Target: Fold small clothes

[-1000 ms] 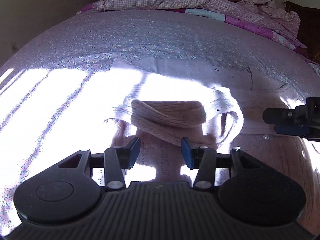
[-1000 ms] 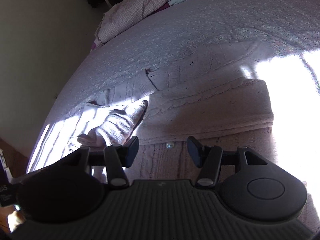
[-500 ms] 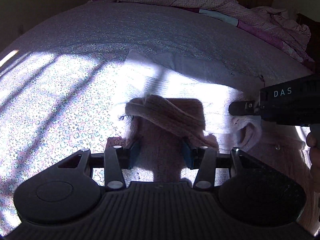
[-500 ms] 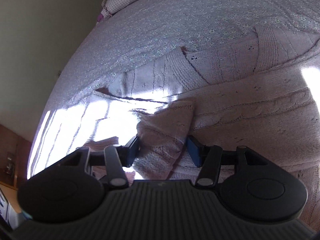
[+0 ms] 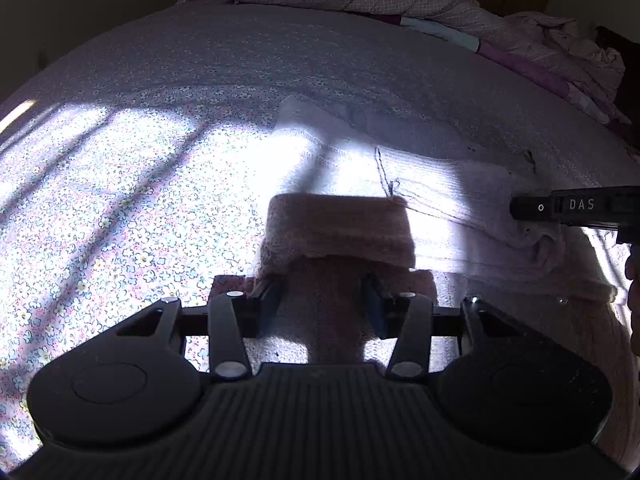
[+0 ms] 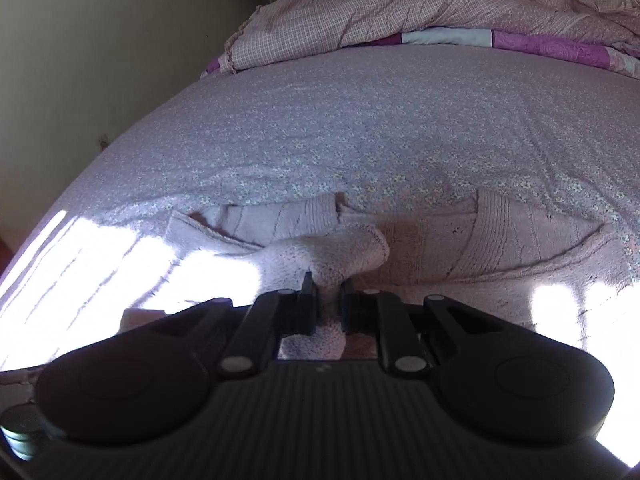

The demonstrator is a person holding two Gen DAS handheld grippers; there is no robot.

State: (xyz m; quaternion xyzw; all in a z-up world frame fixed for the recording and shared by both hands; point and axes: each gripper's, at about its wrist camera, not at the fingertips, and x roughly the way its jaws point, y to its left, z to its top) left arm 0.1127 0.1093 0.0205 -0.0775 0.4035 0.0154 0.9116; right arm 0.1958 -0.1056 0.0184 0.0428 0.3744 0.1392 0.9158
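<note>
The right gripper (image 6: 329, 300), its jaws having just been closing, is clamping a sweater (image 6: 460, 248) fold. The left gripper (image 5: 325, 300) is gripping the sleeve cuff (image 5: 340, 228). Next, both are needing to carry the knit across evenly.

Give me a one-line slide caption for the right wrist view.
Right gripper jaws, just closed, pinch a fold of the pink knit sweater on the floral bedsheet.

— Where does the pink cable-knit sweater (image 6: 460, 248) lie?

— Flat on the flower-printed bedsheet (image 6: 360, 128), near its front edge.

— And behind it?

— The checked, crumpled quilt (image 6: 360, 20) is heaped along the bed's far end, well apart from the sweater.

— Anything on the sweater?

— Its ribbed knitted sleeve cuff (image 5: 340, 232) lies folded over it.
</note>
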